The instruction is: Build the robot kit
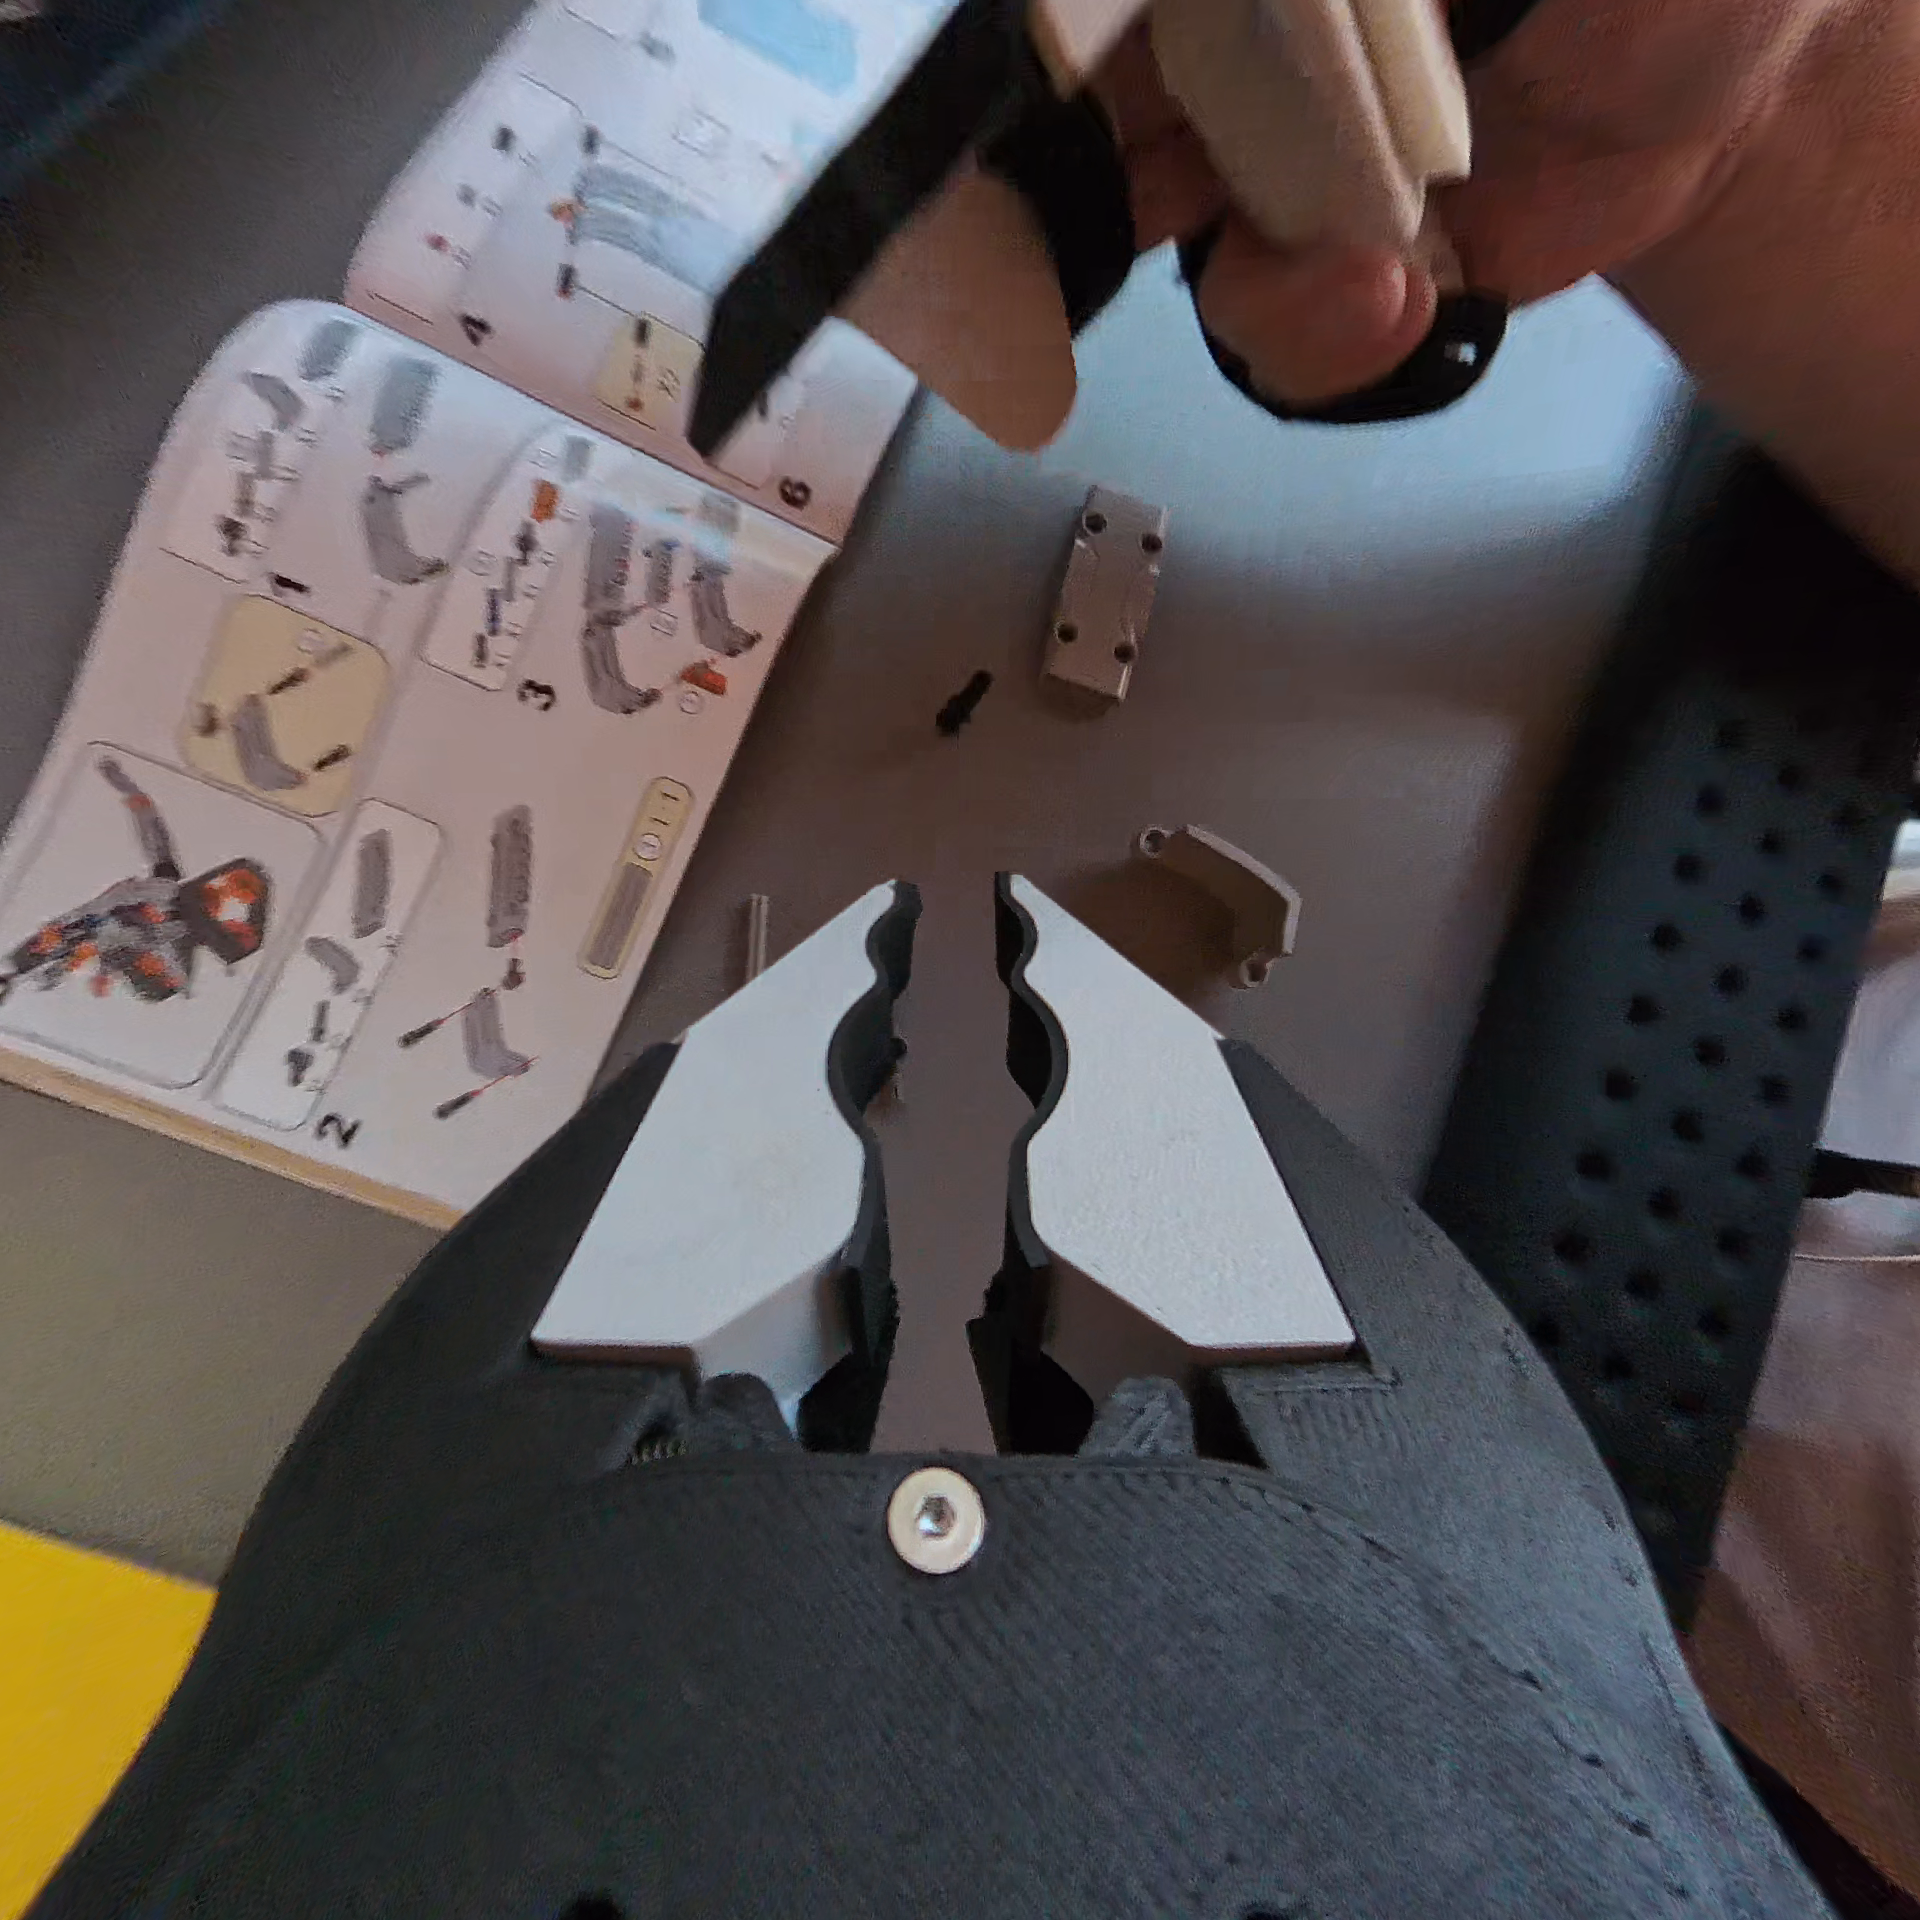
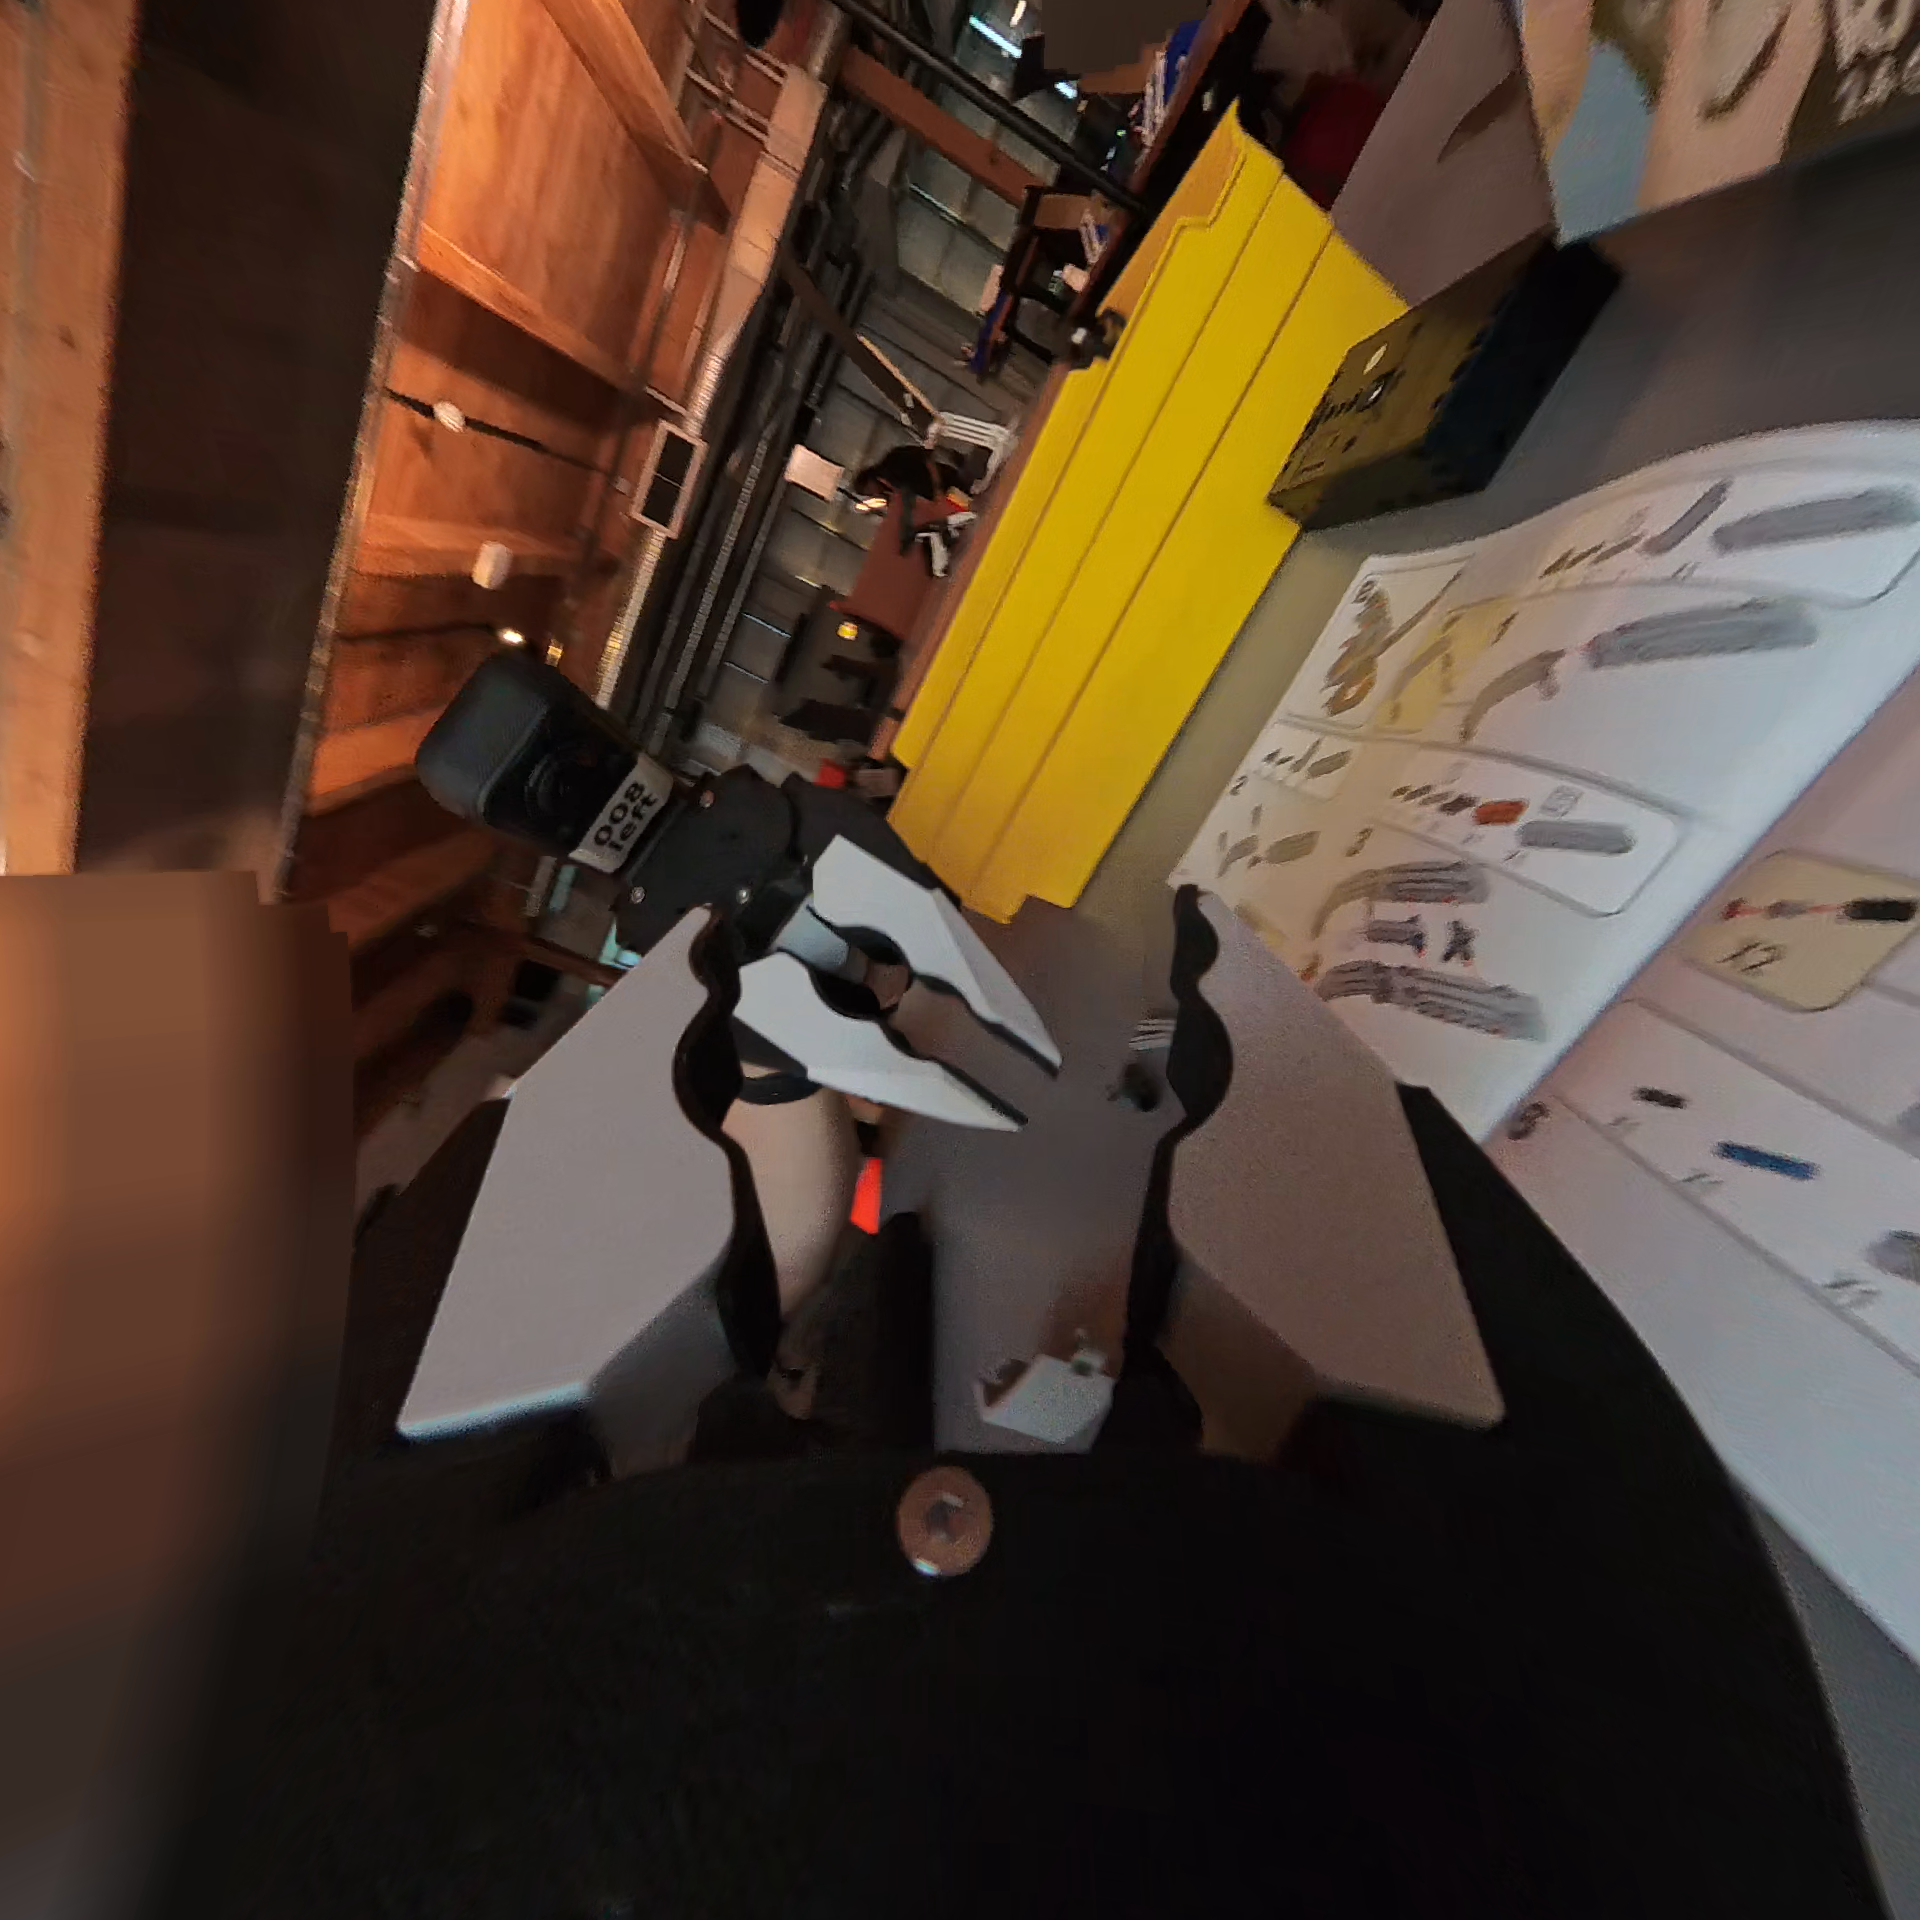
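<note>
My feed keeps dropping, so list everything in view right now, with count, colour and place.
Table: one, grey, under everything.
Instruction sheets: two, white with pictures, left of the parts.
Block with holes: one, grey, ahead of left claw.
Curved piece: one, grey, beside left claw's tips.
Pin: one, black, left of block.
Rod: one, grey, thin, by sheets.
Yellow panel: one, beyond table.
Box: one, yellow and dark, behind sheets.
Left claw: open, empty, above table.
Right claw: open, empty.
Hand: one, gripping right claw's handle.
</note>
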Available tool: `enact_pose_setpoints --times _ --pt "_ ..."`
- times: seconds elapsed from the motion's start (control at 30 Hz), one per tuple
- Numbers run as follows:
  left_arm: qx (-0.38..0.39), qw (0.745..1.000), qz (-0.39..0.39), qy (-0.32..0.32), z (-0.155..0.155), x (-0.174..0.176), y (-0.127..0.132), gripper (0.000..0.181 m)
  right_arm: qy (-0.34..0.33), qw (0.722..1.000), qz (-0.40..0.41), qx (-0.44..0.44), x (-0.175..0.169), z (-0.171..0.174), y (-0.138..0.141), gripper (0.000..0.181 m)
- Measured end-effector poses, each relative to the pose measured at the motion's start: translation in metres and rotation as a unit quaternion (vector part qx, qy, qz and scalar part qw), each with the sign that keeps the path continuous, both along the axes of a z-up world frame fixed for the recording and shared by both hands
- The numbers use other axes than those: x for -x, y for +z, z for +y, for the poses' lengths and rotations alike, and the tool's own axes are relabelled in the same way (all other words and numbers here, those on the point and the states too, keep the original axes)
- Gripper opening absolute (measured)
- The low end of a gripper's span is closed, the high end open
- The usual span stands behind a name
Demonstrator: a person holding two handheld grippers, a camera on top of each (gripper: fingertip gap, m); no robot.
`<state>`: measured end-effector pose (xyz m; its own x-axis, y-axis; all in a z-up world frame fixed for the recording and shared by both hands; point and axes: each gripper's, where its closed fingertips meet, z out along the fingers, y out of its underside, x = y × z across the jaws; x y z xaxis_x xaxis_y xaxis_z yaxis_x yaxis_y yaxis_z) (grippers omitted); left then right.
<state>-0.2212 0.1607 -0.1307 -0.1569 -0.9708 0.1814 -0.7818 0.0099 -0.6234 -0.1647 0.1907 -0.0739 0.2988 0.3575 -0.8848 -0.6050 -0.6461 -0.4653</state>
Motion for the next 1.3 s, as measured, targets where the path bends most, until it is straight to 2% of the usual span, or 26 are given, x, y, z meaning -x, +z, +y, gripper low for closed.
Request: enact_pose_setpoints --times 0.1,0.2,0.3,0.47,0.63,0.77,0.93,1.03,1.13,1.2,1.3 --pt "-0.022 0.999 -0.011 -0.023 -0.007 -0.01 -0.024 0.012 -0.032 0.996 -0.077 -0.028 -0.018 0.003 -0.002 0.078" --pt "-0.051 0.997 -0.022 -0.047 -0.007 -0.024 -0.028 0.013 -0.059 0.99 -0.12 -0.037 -0.036 0.004 -0.003 0.077" --pt "-0.031 0.994 -0.003 -0.102 -0.028 -0.033 -0.026 0.021 -0.074 0.991 -0.107 -0.042 -0.047 0.002 0.003 0.076" --pt "-0.174 0.969 0.021 -0.171 -0.028 -0.052 -0.037 0.017 -0.087 0.989 -0.115 -0.038 -0.059 0.002 0.002 0.074" --pt "-0.207 0.952 0.028 -0.224 -0.026 -0.071 -0.035 0.018 -0.079 0.99 -0.114 -0.038 -0.058 0.0 0.003 0.075" --pt "-0.25 0.923 0.036 -0.292 -0.024 -0.085 -0.035 0.019 -0.08 0.99 -0.103 -0.048 -0.066 -0.006 0.013 0.075" --pt "-0.242 0.895 0.038 -0.374 -0.035 -0.09 -0.046 0.017 -0.149 0.982 -0.094 -0.075 -0.114 -0.02 0.035 0.074" --pt "-0.245 0.886 0.05 -0.39 -0.032 -0.089 -0.047 0.013 -0.186 0.976 -0.086 -0.081 -0.138 -0.026 0.04 0.074" --pt "-0.224 0.89 0.071 -0.391 -0.031 -0.084 -0.048 0.009 -0.186 0.976 -0.077 -0.08 -0.142 -0.027 0.041 0.074" --pt "-0.199 0.895 0.081 -0.39 -0.034 -0.08 -0.049 0.0 -0.175 0.978 -0.08 -0.077 -0.136 -0.026 0.039 0.074" --pt "-0.176 0.907 0.108 -0.366 -0.032 -0.076 -0.049 0.0 -0.156 0.982 -0.083 -0.073 -0.125 -0.025 0.037 0.074"
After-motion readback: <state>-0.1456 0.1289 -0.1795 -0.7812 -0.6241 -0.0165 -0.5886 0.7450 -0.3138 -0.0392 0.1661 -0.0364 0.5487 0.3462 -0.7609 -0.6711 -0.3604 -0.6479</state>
